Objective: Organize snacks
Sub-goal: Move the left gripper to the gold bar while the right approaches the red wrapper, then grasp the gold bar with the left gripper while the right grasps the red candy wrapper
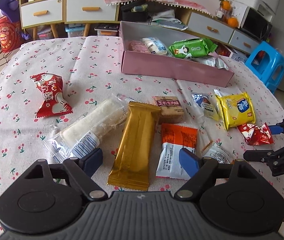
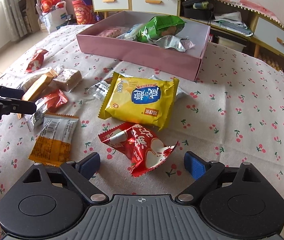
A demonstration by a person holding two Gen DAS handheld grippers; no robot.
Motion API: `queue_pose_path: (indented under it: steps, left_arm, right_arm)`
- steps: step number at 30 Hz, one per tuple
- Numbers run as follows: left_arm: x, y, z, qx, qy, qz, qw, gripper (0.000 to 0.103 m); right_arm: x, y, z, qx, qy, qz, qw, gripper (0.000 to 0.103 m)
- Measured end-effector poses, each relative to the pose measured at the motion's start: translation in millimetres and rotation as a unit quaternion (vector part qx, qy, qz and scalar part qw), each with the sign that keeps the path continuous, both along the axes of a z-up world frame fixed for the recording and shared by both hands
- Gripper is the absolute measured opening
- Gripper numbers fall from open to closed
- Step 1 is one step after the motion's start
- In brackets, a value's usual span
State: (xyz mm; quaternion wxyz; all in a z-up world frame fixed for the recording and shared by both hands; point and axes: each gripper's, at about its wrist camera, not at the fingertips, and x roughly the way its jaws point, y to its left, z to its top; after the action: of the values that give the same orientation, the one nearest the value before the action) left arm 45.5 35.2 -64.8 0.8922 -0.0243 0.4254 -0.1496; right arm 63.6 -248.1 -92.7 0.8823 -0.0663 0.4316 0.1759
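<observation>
On the desk's cherry-print cloth (image 1: 94,60), loose snacks lie scattered before a shallow pink cardboard box (image 1: 173,70). Left hand-held gripper (image 1: 142,158) spread wide, straddling a glossy gold foil bar (image 1: 136,142), pads clear of it. Right hand-held gripper (image 2: 140,164) spread wide around a crinkled red foil packet (image 2: 142,150), not pressing. Only the left view shows the clear-wrapped white roll (image 1: 90,128) plainly.

Home room: drawer cabinet (image 1: 42,13), microwave (image 1: 256,23), cherry-print tablecloth (image 1: 94,64).

Left gripper (image 1: 142,161) pitched down, jaws apart; right gripper (image 2: 142,165) same, jaws wide.
</observation>
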Motion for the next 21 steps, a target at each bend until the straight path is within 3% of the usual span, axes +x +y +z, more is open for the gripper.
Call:
queue_pose_path:
  steps: [10, 15, 21]
  left_arm:
    - [6.1, 8.6, 4.1, -0.022, 0.006, 0.02, 0.9996, 0.059]
    - [8.1, 11.5, 5.1, -0.02, 0.009, 0.026, 0.9994, 0.044]
    - [10.2, 12.6, 6.2, -0.027, 0.014, 0.026, 0.9992, 0.034]
  right_arm:
    - [0.5, 8.9, 0.0, -0.001, -0.021, 0.003, 1.0, 0.092]
    - [-0.2, 14.5, 1.6, -0.003, -0.034, 0.007, 0.999, 0.091]
    - [-1.2, 17.5, 7.2, 0.0, -0.05, 0.008, 0.999, 0.079]
